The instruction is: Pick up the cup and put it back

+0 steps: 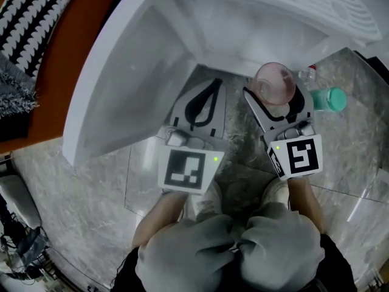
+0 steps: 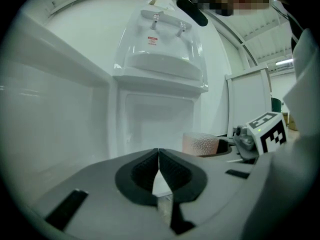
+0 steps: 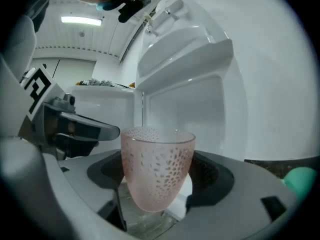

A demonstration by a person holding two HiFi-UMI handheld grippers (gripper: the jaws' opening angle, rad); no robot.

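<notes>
Pick-up judged as done: gripped in the right tongs (image 3: 159, 181), the pink dotted cup (image 3: 157, 166), with 1 pad on each side of its lower wall. Held upright, rim level and mouth open to the top, nothing visible inside. Seemingly clear of the marble floor (image 1: 91, 187), a patch of which shows under the base in the right gripper view; no contact below to be made out.

Left to do, by that reading: the putting back. No telling from these views which spot counts as the cup's place.

Seen from the head view, carried just in front of the mouth of what looks like an open white fridge (image 1: 243, 29), near its right side, with a teal-topped thing (image 1: 328, 99) just beyond to the right and apart from the cup.

Left tongs (image 2: 159, 154) shut tip to tip on nothing, level beside the right pair and pointed at the same opening. From there, cup in sight off to the right, near but not touching.
</notes>
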